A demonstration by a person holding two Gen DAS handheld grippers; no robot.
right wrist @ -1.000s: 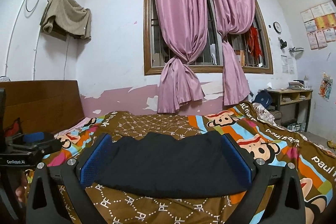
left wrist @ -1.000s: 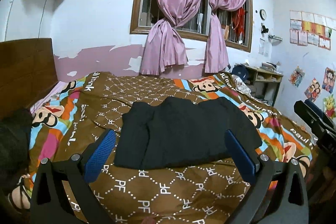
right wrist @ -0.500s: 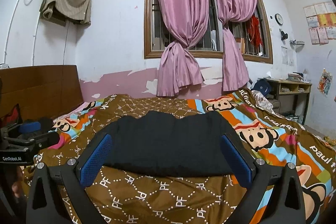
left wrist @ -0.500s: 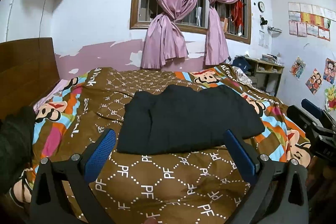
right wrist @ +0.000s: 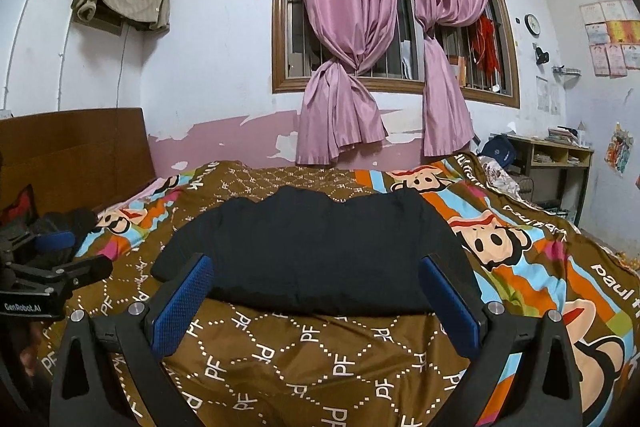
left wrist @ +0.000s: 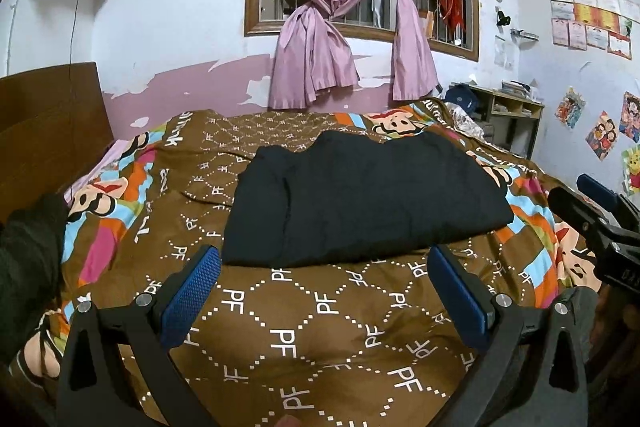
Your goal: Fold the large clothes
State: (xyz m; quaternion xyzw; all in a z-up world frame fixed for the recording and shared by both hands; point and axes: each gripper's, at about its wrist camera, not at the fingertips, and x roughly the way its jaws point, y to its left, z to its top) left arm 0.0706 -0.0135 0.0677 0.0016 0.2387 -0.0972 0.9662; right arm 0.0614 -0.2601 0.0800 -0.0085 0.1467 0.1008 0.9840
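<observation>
A black garment [left wrist: 360, 195] lies folded in a wide rectangle on the brown patterned bedspread [left wrist: 304, 331]; the right wrist view shows the garment [right wrist: 320, 251] from the front. My left gripper [left wrist: 324, 259] is open, held back from the garment's near edge, with nothing between its blue pads. My right gripper [right wrist: 316, 267] is open too, its fingertips just short of the garment's near edge. At the right edge of the left wrist view the right gripper [left wrist: 592, 199] appears from the side, and the left gripper [right wrist: 60, 255] shows at the left of the right wrist view.
A wooden headboard [right wrist: 76, 151] stands at the left. Another dark cloth [left wrist: 28, 259] lies at the bed's left edge. Pink curtains [right wrist: 360, 39] hang over the window behind the bed. A desk [right wrist: 560, 155] with clutter stands at the right wall.
Both grippers have drawn back and tilted downward from the garment, so more bedspread shows in front of it. The garment itself lies unmoved.
</observation>
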